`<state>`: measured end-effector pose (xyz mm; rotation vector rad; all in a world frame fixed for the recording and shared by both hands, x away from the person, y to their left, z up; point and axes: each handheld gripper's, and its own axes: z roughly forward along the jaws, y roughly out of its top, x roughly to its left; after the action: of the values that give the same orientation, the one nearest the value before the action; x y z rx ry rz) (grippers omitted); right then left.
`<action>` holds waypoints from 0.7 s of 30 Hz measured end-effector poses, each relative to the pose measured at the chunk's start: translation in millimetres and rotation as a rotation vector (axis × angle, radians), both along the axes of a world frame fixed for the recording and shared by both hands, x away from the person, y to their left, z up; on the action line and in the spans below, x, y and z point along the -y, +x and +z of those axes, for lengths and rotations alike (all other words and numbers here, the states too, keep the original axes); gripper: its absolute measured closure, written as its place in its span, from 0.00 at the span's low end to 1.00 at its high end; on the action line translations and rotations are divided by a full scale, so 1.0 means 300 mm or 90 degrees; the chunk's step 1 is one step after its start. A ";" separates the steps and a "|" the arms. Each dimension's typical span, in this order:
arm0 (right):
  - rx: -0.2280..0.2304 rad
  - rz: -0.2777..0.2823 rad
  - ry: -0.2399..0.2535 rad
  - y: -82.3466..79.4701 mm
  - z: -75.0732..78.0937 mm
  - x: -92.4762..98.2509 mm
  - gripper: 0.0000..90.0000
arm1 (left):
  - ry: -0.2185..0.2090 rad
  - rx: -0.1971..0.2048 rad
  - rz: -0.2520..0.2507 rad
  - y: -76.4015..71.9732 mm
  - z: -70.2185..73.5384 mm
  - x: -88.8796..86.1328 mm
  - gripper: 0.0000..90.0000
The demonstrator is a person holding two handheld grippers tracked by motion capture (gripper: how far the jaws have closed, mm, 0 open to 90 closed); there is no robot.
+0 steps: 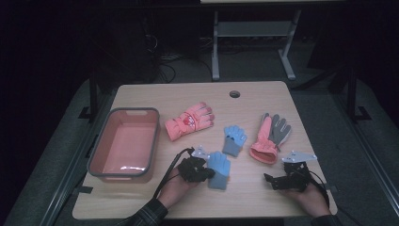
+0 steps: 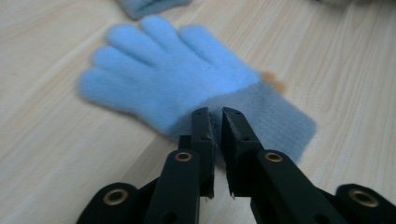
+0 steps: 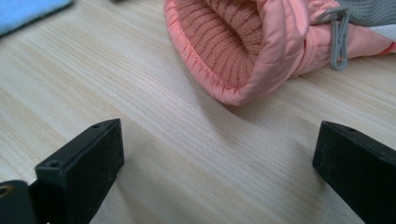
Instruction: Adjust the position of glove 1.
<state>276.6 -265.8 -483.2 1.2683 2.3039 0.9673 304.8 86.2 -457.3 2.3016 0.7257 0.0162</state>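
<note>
At the bottom centre of the high view, the left gripper (image 1: 207,174) has its jaws nearly together at the cuff of a blue glove (image 1: 219,169). The right gripper (image 1: 277,181), lower right, stands spread over bare table (image 1: 254,197).

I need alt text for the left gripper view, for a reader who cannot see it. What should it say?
The left gripper has its two black jaws almost together at the grey-blue cuff of a light blue knit glove. The glove lies flat on the pale wooden table, fingers pointing away from the camera.

high view dim, dark surround | gripper views brighter | near tongs soft
</note>
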 end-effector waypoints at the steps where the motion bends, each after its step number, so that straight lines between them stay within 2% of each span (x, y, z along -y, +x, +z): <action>1: 0.000 0.000 0.000 0.000 0.000 0.000 0.02 | 0.005 0.007 -0.001 0.002 0.004 -0.010 0.90; 5: 0.000 0.001 0.000 0.000 0.000 0.000 0.02 | 0.005 0.020 0.004 0.007 0.015 -0.043 0.81; 6: 0.000 0.001 0.000 0.000 0.000 0.000 0.02 | 0.010 0.033 0.007 0.010 0.018 -0.065 0.78; 8: 0.000 0.000 0.000 -0.001 0.000 0.000 0.02 | 0.014 0.036 0.011 0.010 0.017 -0.088 0.70; 9: 0.000 0.000 -0.001 -0.003 0.002 0.000 0.05 | 0.016 0.040 0.016 0.010 0.015 -0.100 0.66; 11: -0.004 0.003 -0.002 -0.009 0.015 0.004 0.17 | 0.023 0.045 0.016 0.009 0.011 -0.120 0.57; 15: -0.017 0.002 -0.009 -0.012 0.034 0.005 0.23 | 0.030 0.052 0.015 0.006 -0.001 -0.139 0.42; 16: -0.019 0.003 -0.012 -0.013 0.042 0.005 0.27 | 0.035 0.054 0.013 0.004 -0.005 -0.142 0.42; 18: -0.021 -0.003 -0.011 -0.018 0.069 0.004 0.36 | 0.062 0.075 0.008 -0.001 -0.021 -0.145 0.33; 19: -0.015 0.003 -0.008 -0.022 0.080 0.005 0.41 | 0.064 0.080 0.008 -0.003 -0.023 -0.148 0.30; 20: -0.015 0.003 -0.008 -0.022 0.080 0.005 0.41 | 0.064 0.080 0.008 -0.003 -0.023 -0.148 0.29; 21: -0.003 0.005 -0.007 -0.031 0.104 0.005 0.45 | 0.060 0.081 0.008 -0.002 -0.026 -0.155 0.28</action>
<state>267.4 -267.3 -452.1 1.2592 2.3157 0.9547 304.2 132.6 -465.0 2.3605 0.6873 0.2047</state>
